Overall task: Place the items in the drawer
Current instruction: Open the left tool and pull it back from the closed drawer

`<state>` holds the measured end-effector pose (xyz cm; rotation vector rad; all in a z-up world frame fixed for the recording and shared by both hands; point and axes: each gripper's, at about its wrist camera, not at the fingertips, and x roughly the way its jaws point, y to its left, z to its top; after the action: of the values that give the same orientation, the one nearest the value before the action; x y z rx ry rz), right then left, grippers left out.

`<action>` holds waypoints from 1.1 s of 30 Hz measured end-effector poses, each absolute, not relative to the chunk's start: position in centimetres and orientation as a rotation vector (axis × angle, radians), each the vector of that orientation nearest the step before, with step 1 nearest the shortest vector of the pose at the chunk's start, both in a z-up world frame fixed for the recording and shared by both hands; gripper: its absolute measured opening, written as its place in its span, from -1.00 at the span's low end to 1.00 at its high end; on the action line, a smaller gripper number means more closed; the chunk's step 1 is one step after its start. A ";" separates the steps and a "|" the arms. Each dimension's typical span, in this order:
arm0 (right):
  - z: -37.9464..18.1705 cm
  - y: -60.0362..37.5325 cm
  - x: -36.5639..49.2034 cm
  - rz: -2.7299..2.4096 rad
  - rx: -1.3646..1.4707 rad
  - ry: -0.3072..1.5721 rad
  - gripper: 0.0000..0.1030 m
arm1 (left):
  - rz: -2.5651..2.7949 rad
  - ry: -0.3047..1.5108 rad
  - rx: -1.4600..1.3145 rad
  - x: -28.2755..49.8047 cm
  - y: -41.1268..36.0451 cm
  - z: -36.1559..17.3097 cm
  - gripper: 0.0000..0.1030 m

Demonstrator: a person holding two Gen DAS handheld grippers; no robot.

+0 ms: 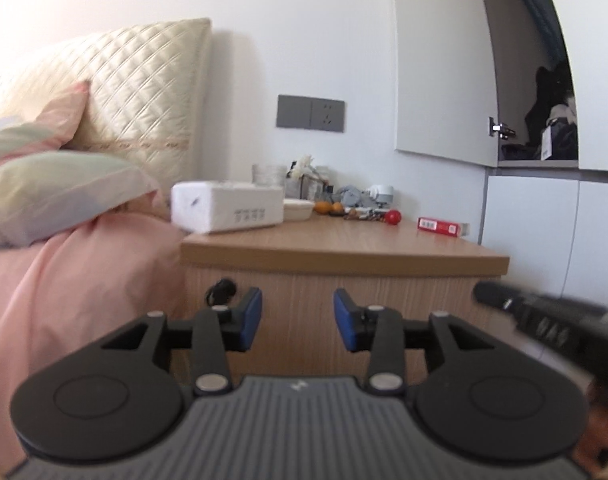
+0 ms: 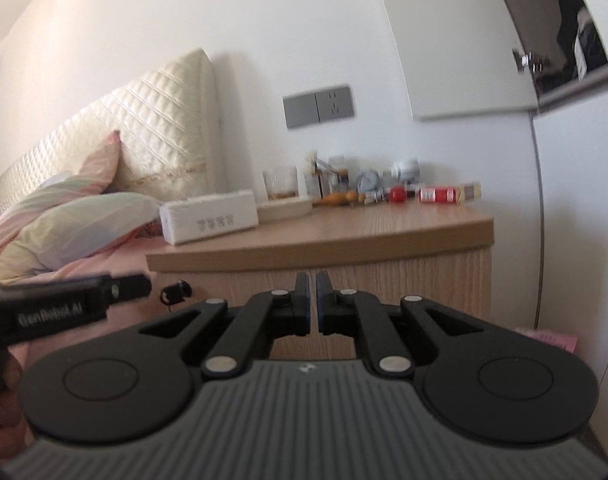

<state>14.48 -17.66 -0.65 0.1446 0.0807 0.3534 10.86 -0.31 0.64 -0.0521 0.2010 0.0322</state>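
Observation:
A wooden nightstand (image 1: 343, 252) stands beside the bed, its drawer front (image 1: 304, 312) closed, with a small black knob (image 1: 222, 290) at its left. The stand also shows in the right wrist view (image 2: 343, 236), knob (image 2: 176, 292). On top lie a white tissue box (image 1: 228, 208), a red box (image 1: 443, 226), a red ball (image 1: 392, 217) and small clutter. My left gripper (image 1: 298, 318) is open and empty, level with the drawer front. My right gripper (image 2: 311, 304) is shut and empty, also before the drawer front.
A bed with pink sheet (image 1: 64, 280) and pillows (image 1: 56, 192) lies left of the nightstand. A white wardrobe with an open door (image 1: 443, 60) stands at the right. A grey wall socket (image 1: 309, 113) is above the stand. A glass (image 2: 280, 184) and oranges (image 1: 327, 207) sit at the back.

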 end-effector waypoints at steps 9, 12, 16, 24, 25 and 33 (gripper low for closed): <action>-0.8 -18.8 10.7 0.351 0.179 0.045 -0.88 | 0.044 0.176 -0.019 8.0 0.1 0.1 0.07; -1.1 -19.1 9.7 0.347 0.190 0.040 -0.87 | 0.040 0.164 -0.005 7.0 -0.4 -0.1 0.17; -1.7 -19.4 8.3 0.343 0.191 0.037 -0.87 | 0.023 0.152 0.025 5.8 -1.4 -0.5 0.30; -2.6 -19.3 5.7 0.340 0.175 0.020 -0.87 | 0.003 0.118 0.103 3.4 -3.7 -1.4 0.51; -2.7 -19.3 5.3 0.340 0.169 0.015 -0.87 | -0.008 0.126 0.084 3.3 -3.6 -1.4 0.52; -3.3 -19.3 3.8 0.363 0.172 0.000 -0.86 | -0.015 0.134 0.046 1.7 -2.9 -2.4 0.64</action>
<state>3.77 -19.25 -3.29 0.1717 -0.0004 0.3631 1.71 -2.90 -2.39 0.0462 0.1342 -0.0152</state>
